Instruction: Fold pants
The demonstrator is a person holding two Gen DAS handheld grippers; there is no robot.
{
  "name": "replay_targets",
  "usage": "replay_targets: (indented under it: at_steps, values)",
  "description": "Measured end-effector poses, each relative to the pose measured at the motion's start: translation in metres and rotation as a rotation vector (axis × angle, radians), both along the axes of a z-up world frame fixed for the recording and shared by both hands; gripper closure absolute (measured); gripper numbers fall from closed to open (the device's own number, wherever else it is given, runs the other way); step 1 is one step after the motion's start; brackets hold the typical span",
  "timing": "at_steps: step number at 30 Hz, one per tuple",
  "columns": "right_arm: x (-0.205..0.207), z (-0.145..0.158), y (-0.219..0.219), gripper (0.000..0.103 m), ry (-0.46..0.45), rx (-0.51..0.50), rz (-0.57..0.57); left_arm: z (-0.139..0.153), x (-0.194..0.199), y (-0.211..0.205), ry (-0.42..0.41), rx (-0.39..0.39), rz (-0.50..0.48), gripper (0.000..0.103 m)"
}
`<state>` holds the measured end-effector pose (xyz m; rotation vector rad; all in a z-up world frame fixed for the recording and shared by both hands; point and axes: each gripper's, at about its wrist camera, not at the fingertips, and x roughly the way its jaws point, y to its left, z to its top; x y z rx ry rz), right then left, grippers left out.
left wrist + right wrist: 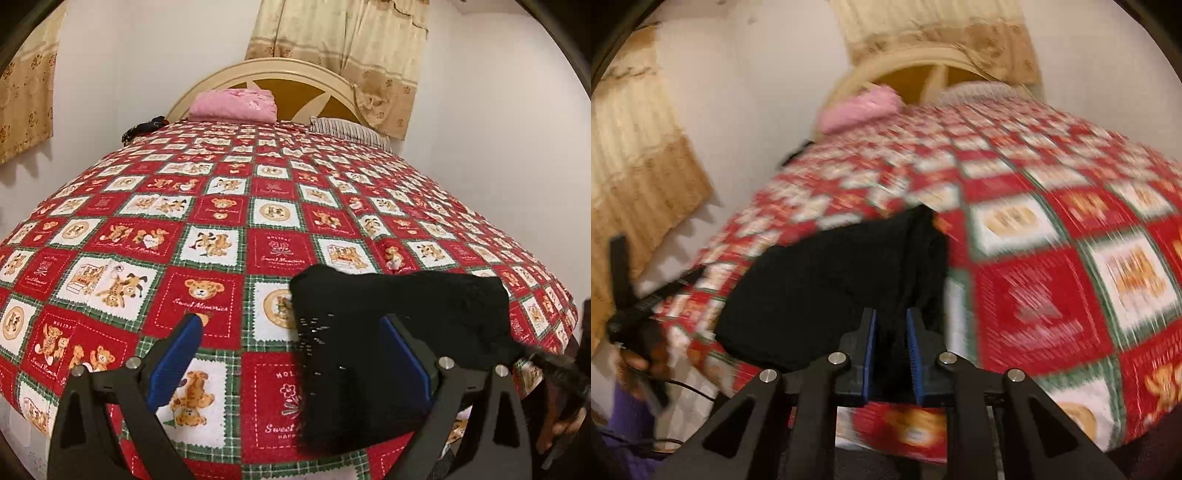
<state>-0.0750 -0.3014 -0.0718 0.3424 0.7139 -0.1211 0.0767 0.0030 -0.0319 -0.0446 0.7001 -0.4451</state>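
While the bed (258,206) fills both views under its red teddy-bear quilt, the pants (388,332) are seen as a compact black bundle near the foot edge, at about 5 o'clock in the left wrist view and 7 o'clock of centre in the right wrist view. A pink pillow (234,105) is noted at 12 o'clock by the headboard, well apart from the work.

Step in hand, as judged: a late fold, the pants already doubled into a short stack.

Left gripper (291,354): fingers spread wide, nothing held; its right finger (406,362) lies over the near part of the pants, its left finger over bare quilt.

Right gripper (891,354): pads drawn close with black cloth between them; it is judged to be pinching the near right edge of the pants. The right wrist view is blurred by motion, so contact cannot be confirmed sharply.

Next move, as judged: the pinched edge is to be carried over and laid square, while the stack is steadied against slipping.
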Motion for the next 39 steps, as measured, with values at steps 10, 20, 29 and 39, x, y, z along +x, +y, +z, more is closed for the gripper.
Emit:
replay_targets:
  at_steps: [10, 20, 29, 39]
  values:
    - [-0.027, 0.016, -0.039, 0.063, -0.098, 0.031, -0.045, 0.008, 0.036, -0.017, -0.029, 0.078, 0.035, 0.005]
    - [0.106, 0.003, 0.005, 0.063, 0.062, -0.076, 0.013, -0.049, 0.013, -0.045, 0.076, 0.234, 0.159, 0.004]
    - [0.111, 0.030, 0.034, 0.064, -0.067, -0.121, 0.057, -0.064, -0.010, -0.001, 0.144, 0.085, 0.182, 0.000]
    - [0.223, -0.014, 0.184, 0.064, 0.141, -0.093, 0.547, -0.072, -0.032, -0.005, 0.082, 0.125, 0.201, 0.000]
